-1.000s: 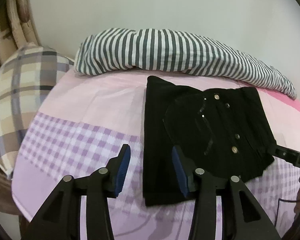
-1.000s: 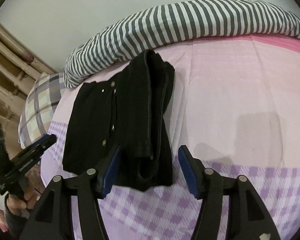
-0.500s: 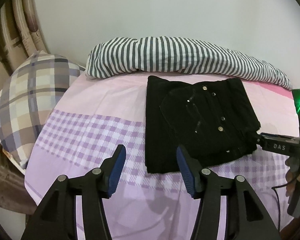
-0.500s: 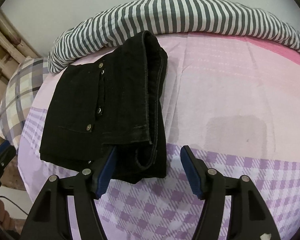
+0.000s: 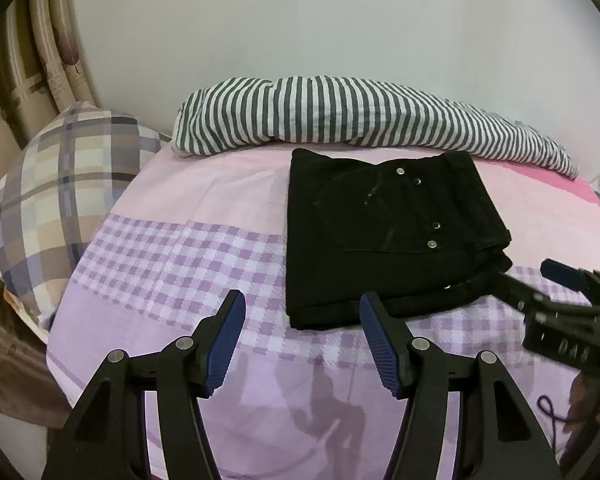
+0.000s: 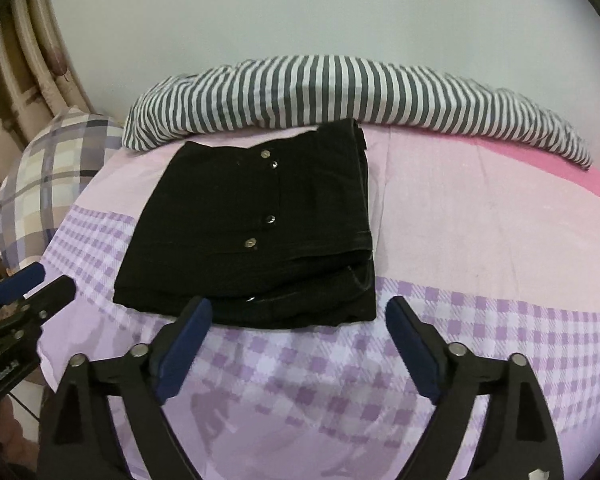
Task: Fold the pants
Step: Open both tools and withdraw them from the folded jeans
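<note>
The black pants (image 5: pixel 384 236) (image 6: pixel 260 232) lie folded into a thick rectangle on the bed, metal studs facing up. My left gripper (image 5: pixel 302 312) hovers above the sheet just short of the pants' near edge, jaws opening with nothing between them. My right gripper (image 6: pixel 298 316) also hangs short of the pants' near edge, jaws opening wide and holding nothing. Each gripper shows in the other's view: the right gripper (image 5: pixel 556 292) at the right edge of the left wrist view, the left gripper (image 6: pixel 28 292) at the left edge of the right wrist view.
The bed (image 5: pixel 172 248) has a pink and purple checked sheet. A grey and white striped duvet (image 5: pixel 340 116) is bunched along the wall behind the pants. A plaid pillow (image 5: pixel 60 184) lies at the left by a curtain (image 5: pixel 24 80).
Both grippers have drawn back from the pants toward the bed's near edge and opened wider. The right one had the pants' edge between its jaws a second ago; now they lie free.
</note>
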### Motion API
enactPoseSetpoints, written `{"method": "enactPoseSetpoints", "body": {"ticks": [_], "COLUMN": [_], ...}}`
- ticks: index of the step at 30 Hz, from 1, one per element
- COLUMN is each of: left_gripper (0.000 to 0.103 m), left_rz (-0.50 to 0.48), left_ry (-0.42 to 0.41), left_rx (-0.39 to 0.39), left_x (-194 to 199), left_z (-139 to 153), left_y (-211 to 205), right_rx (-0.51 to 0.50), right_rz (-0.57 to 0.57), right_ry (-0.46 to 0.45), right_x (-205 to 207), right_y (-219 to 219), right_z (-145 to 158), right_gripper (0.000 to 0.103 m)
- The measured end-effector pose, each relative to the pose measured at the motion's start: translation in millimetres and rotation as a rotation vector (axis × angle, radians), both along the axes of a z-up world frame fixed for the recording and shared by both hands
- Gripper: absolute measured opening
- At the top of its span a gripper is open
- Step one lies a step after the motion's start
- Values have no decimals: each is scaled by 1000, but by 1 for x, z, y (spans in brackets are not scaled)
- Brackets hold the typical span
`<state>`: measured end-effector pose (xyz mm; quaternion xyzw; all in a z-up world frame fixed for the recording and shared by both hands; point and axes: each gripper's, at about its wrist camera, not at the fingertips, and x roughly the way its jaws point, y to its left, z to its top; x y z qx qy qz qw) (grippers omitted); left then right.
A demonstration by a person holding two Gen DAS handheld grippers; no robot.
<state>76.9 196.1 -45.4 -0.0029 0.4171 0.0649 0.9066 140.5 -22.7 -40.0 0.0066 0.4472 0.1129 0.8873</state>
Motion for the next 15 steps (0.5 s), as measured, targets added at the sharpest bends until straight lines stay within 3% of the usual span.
{"method": "enactPoseSetpoints", "body": {"ticks": [5, 15], "left_gripper": [60, 60], "left_rz": [4, 16], "left_ry": [9, 6], "left_rx": [0, 37], "left_x": [-2, -2], "left_z": [-5, -9], "left_y": [-1, -3], "right_rx": [-29, -37], "right_rz": [-8, 2], "right_ry": [-15, -3], "right_x": [-15, -24], "right_y": [12, 22], "right_z": [2, 1], "right_gripper": [98, 99]}}
